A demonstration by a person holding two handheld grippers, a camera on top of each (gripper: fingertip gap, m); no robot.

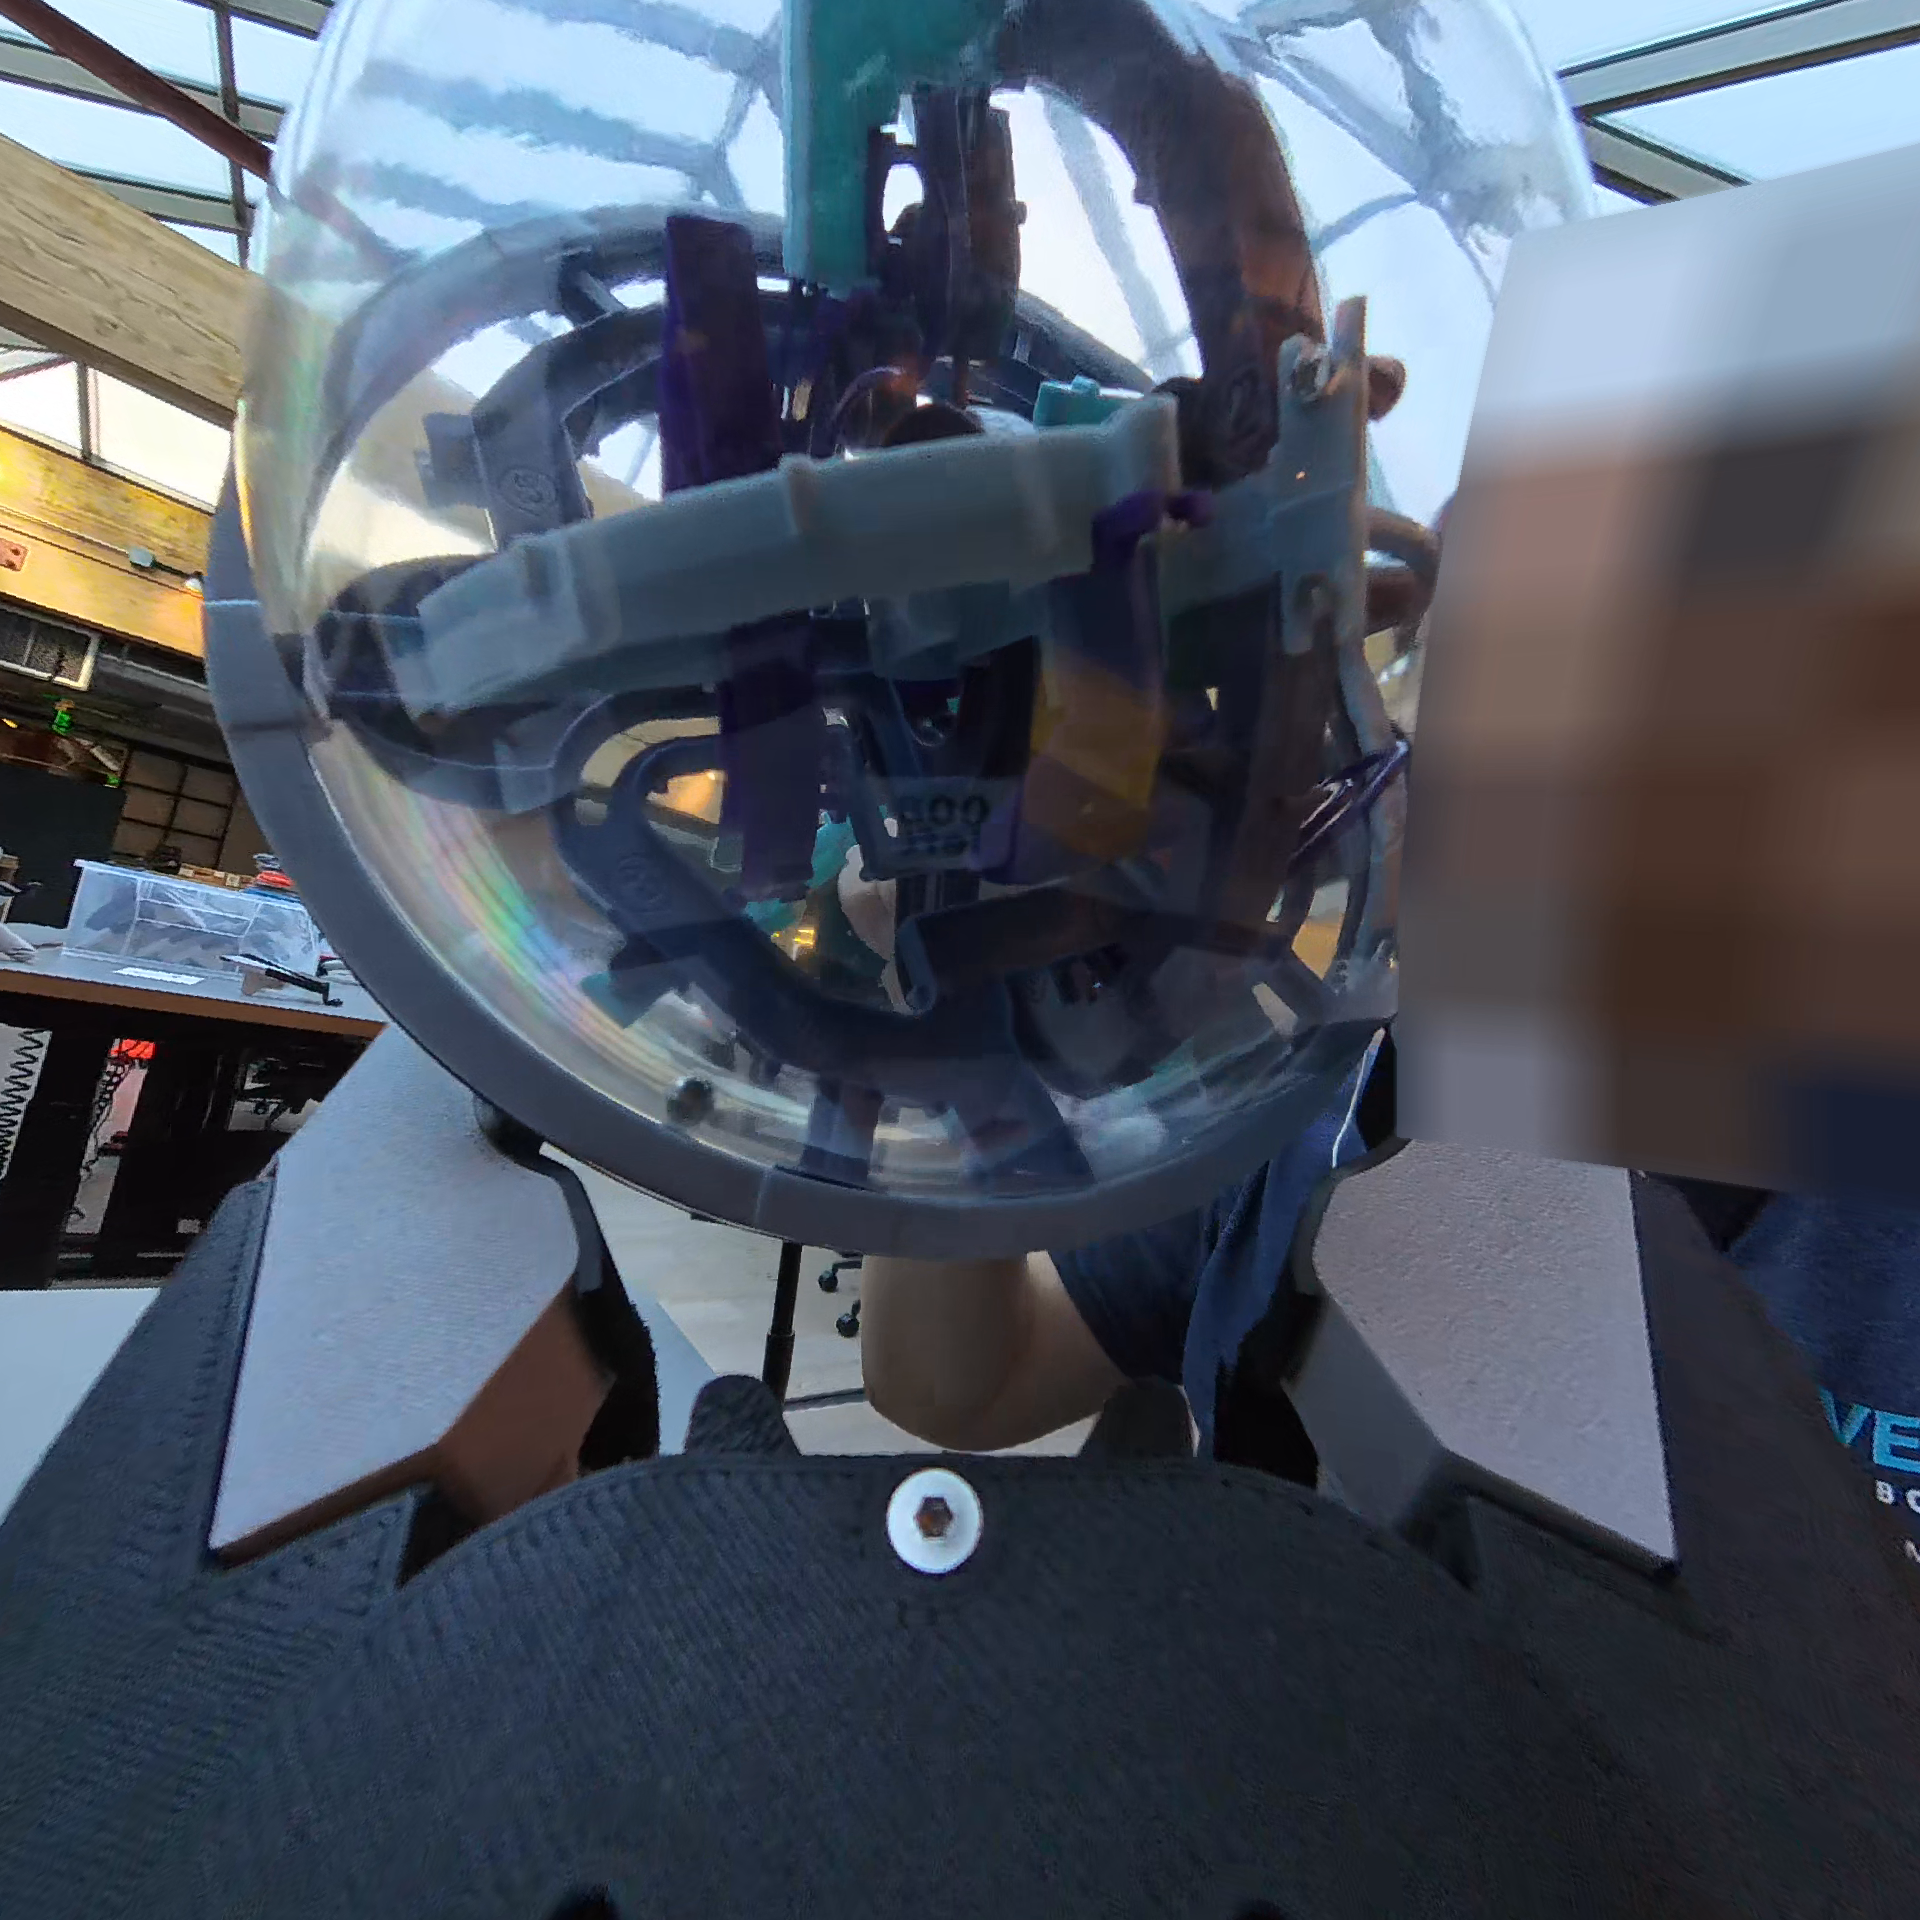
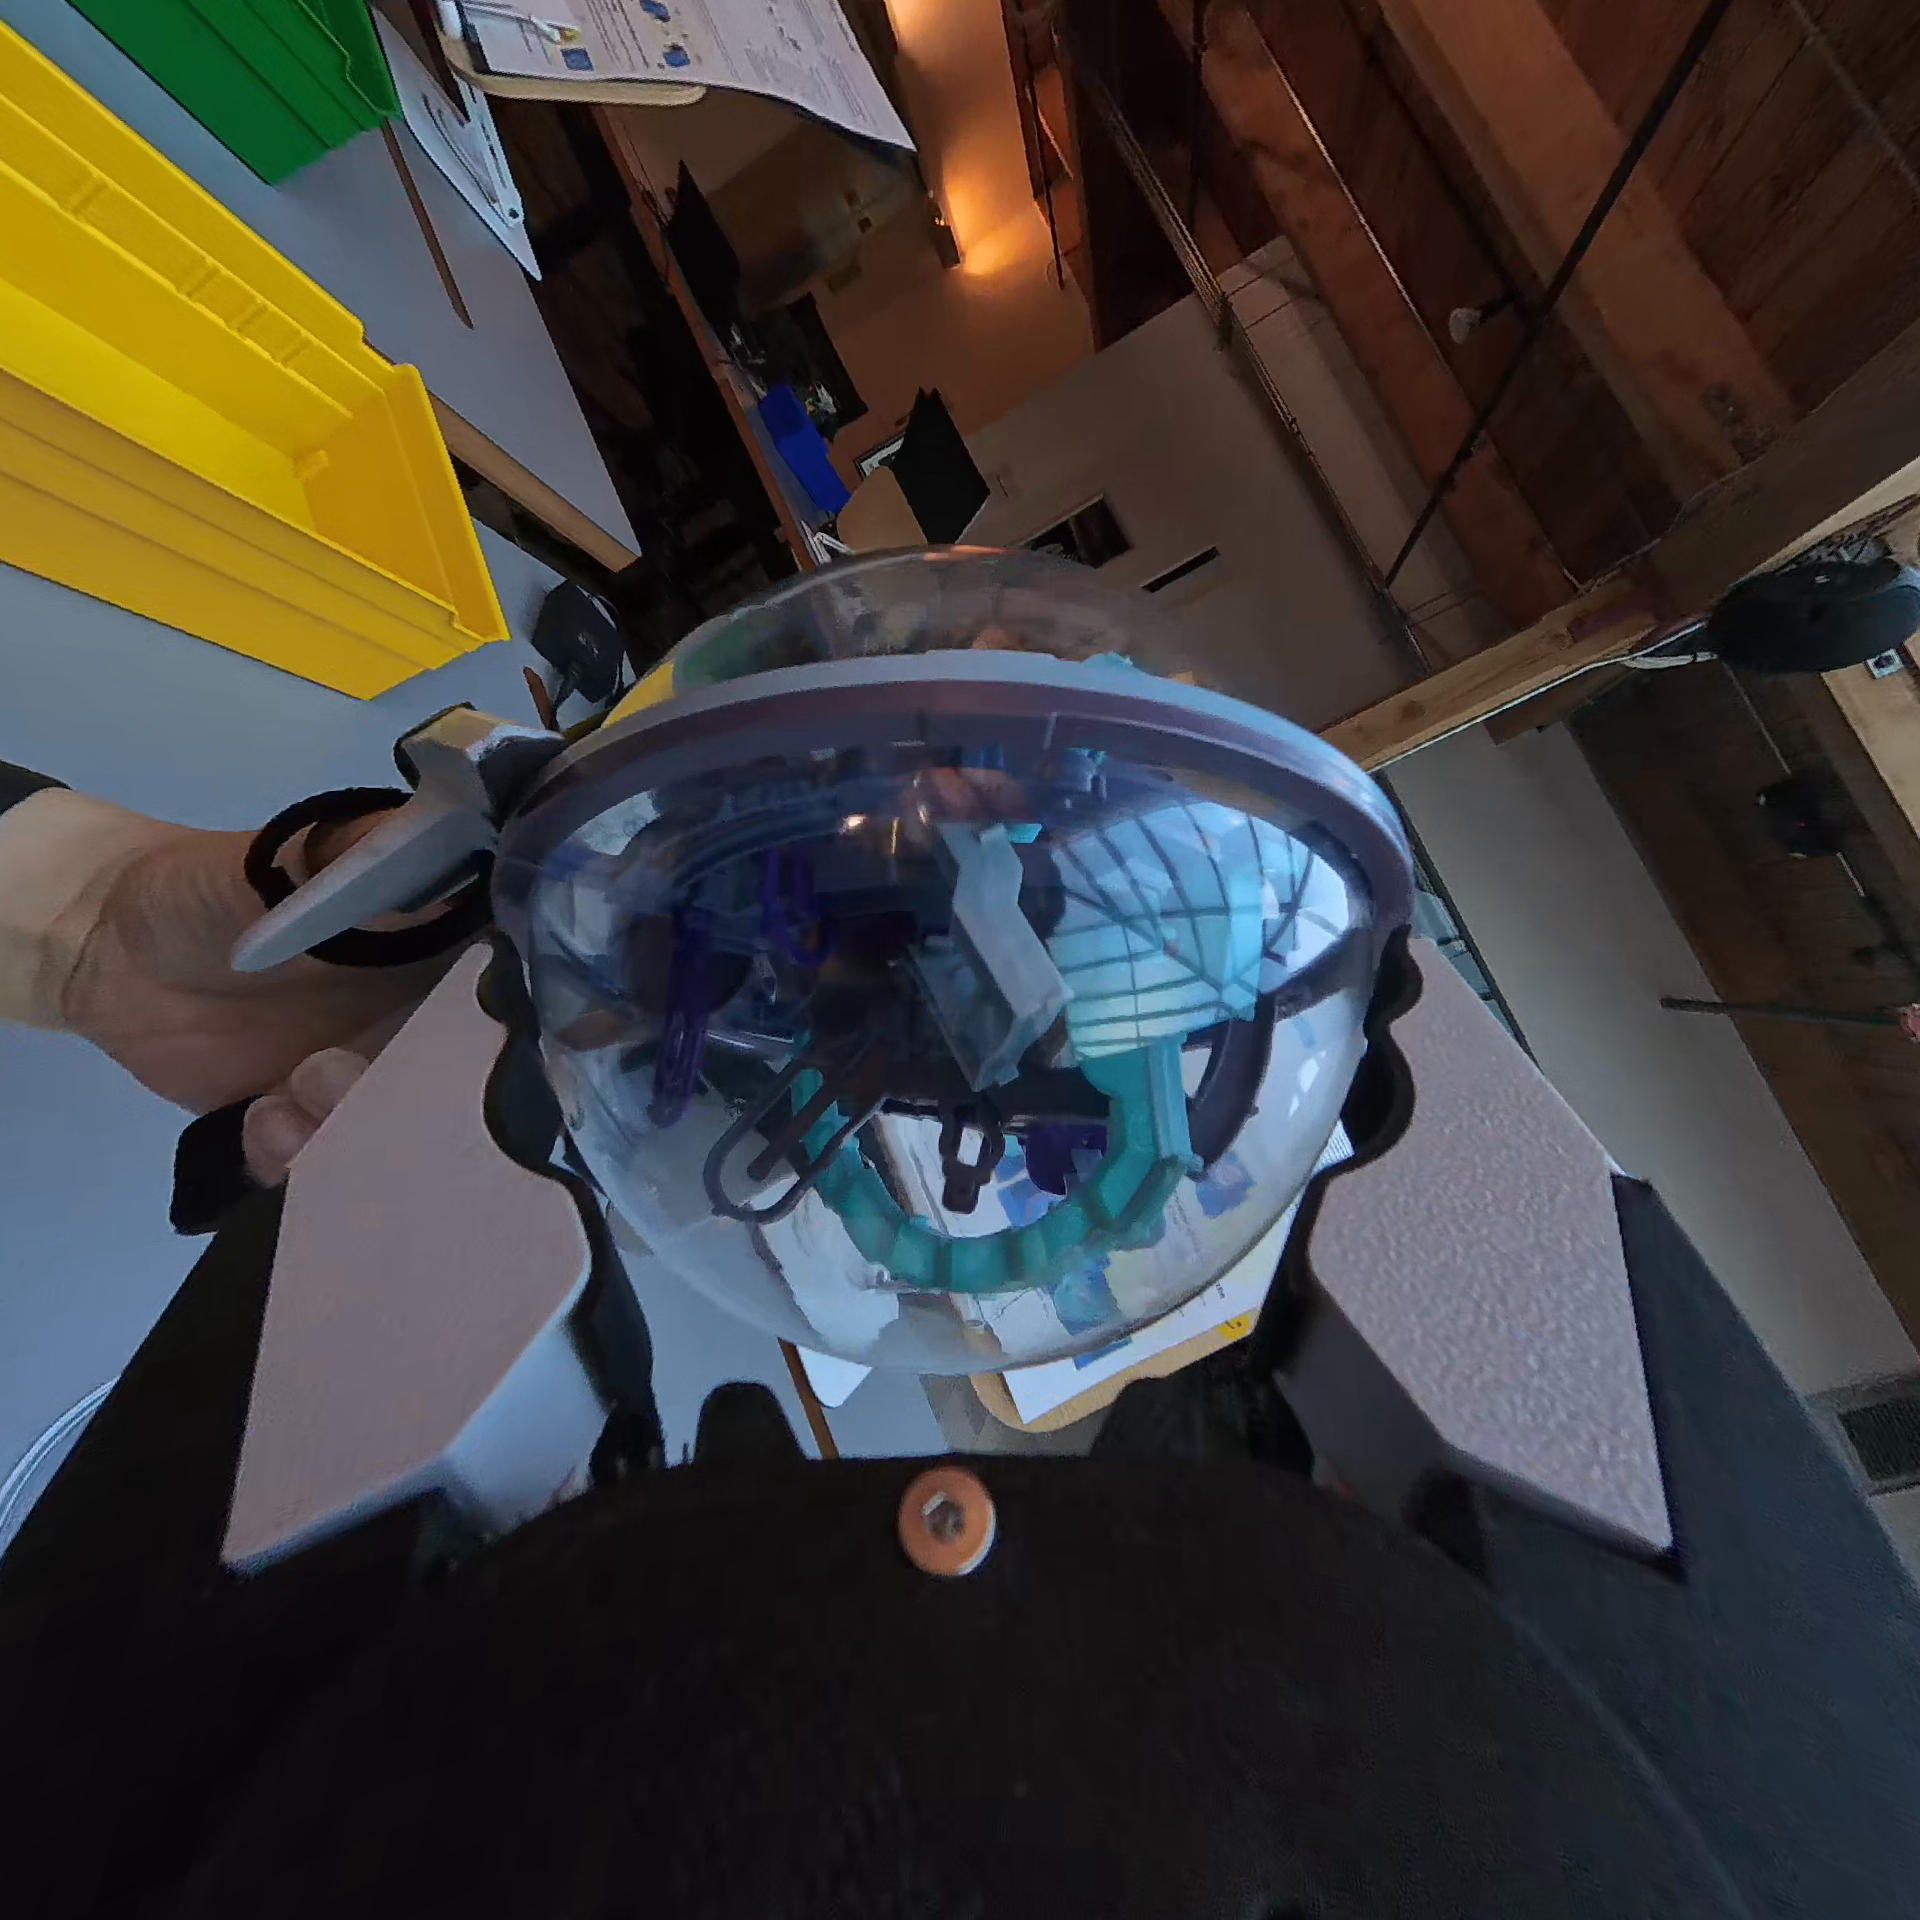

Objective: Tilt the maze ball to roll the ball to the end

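Skylights behind, both claws, left (image 1: 940,1174) and right (image 2: 951,1049), clamp the maze ball (image 1: 810,644), seemingly light, stiff and slippery.

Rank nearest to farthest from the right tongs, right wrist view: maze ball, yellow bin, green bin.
1. Clear plastic maze ball, between the right tongs, centre.
2. Yellow plastic bin, on the table, upper left.
3. Green plastic bin, beyond the yellow one, top left corner.
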